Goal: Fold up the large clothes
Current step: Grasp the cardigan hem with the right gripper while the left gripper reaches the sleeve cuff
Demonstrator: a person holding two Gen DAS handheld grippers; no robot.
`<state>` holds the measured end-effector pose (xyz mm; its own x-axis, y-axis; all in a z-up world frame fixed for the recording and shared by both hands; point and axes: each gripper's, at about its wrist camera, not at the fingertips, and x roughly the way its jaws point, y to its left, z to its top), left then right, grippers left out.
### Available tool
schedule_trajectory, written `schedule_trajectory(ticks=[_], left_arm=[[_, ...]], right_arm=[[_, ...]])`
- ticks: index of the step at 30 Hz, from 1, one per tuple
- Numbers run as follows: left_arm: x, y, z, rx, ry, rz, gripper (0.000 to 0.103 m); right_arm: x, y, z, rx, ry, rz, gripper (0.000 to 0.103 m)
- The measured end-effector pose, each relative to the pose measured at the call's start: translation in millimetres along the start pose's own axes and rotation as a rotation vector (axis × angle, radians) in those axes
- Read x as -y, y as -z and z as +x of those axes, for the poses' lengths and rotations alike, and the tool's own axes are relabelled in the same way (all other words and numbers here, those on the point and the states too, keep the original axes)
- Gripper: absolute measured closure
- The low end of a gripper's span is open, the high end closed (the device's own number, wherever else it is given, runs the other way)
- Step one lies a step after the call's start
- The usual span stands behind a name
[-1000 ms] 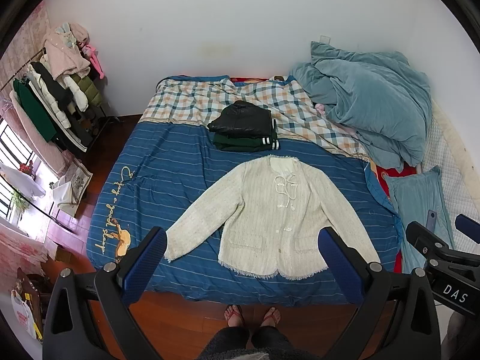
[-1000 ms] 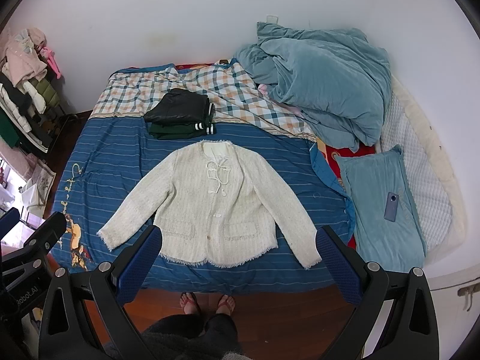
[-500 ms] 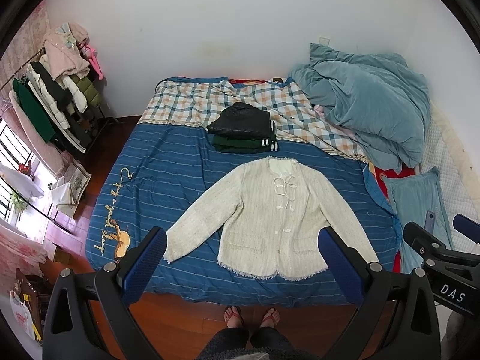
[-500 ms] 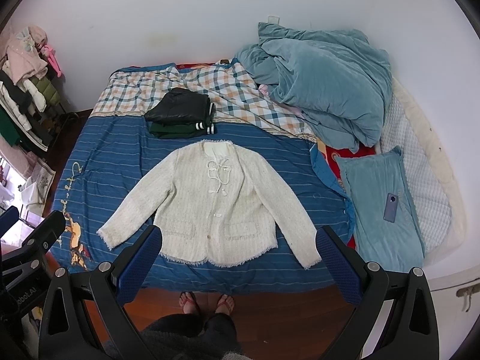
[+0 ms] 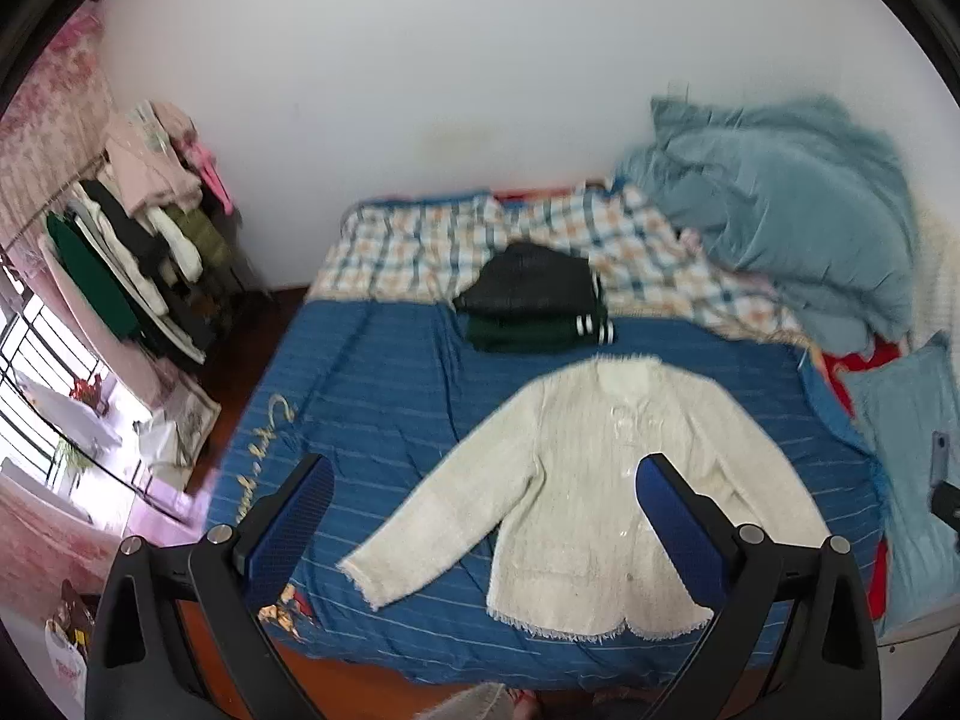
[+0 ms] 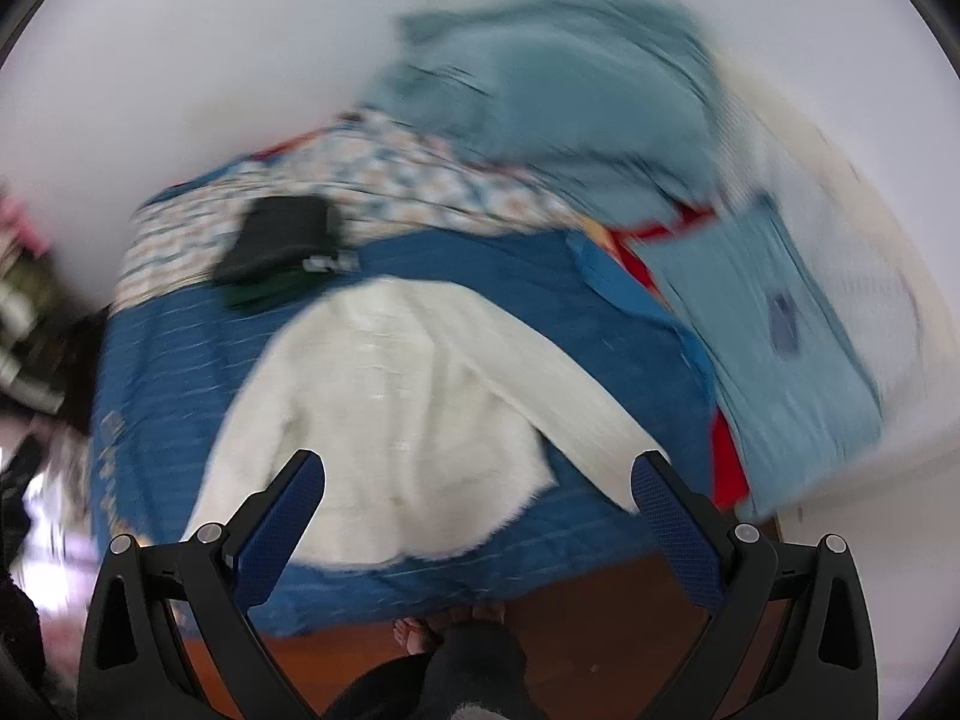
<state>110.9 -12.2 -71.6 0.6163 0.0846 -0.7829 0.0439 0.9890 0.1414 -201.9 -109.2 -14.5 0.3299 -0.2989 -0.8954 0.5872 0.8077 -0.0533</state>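
Note:
A cream knit cardigan [image 5: 606,480] lies flat, front up, sleeves spread, on the blue striped bed cover [image 5: 372,396]. It also shows, blurred, in the right wrist view [image 6: 408,408]. My left gripper [image 5: 486,516] is open and empty, above the bed's near edge over the cardigan's left sleeve. My right gripper [image 6: 477,510] is open and empty, above the cardigan's hem and right sleeve.
A folded stack of dark clothes [image 5: 534,306] lies behind the cardigan on a checked sheet [image 5: 420,240]. A teal duvet [image 5: 780,210] and pillow [image 5: 906,450] with a phone [image 6: 783,318] sit at the right. A clothes rack [image 5: 132,252] stands left. Wooden floor and feet [image 6: 420,636] are below.
Both grippers have moved forward and down toward the bed. The left view swung left, the right view swung right and is blurred. The cardigan has not moved.

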Motion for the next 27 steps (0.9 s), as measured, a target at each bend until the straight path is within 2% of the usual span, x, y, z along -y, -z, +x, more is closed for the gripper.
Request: schedule_trajectory(ticks=[3,5,6,7,11,15,19,22,23,25,26,27], left_arm=[[18,6,54,-0.058,-0.031,0.014,0.0],[34,12,90,-0.086,-0.071,0.027,0.0],[42,16,109,-0.105,-0.096,0.033,0.0],[50,21,120,-0.114,-0.111,0.038,0.0],[86,41,207,-0.211,-0.181,0.068,0.0],[104,73,285,-0.334,-0.223,0.067,0.0],[118,104,353,-0.435,-0.275,0.066,0.0],[122,128,392,-0.502,-0.289,0.046,0.0],[126,133,403,-0.523,-0.291,0.043,0.0],[129,148,425,-0.563,-0.285,0.039,0.0],[133,150,434,-0.574,-0.283,0.045,0.0],[133,156,439,-0.58,-0.281,0.06,0.0]], right_arm=[[53,0,66,-0.074,0.032,0.132,0.004],[93,2,118,-0.138,0.059,0.21,0.018],[109,2,140,-0.16,0.064,0.237,0.019],[131,2,170,-0.19,0.072,0.269,0.019],[204,8,268,-0.265,0.113,0.344,0.019],[283,31,383,-0.353,0.174,0.406,0.018],[336,74,472,-0.445,0.167,0.529,0.017],[355,106,519,-0.515,0.147,0.612,0.017],[360,122,540,-0.547,0.115,0.659,0.017],[363,137,557,-0.557,0.057,0.731,0.017],[363,141,560,-0.548,0.066,0.758,0.019],[363,141,559,-0.531,0.079,0.775,0.027]])
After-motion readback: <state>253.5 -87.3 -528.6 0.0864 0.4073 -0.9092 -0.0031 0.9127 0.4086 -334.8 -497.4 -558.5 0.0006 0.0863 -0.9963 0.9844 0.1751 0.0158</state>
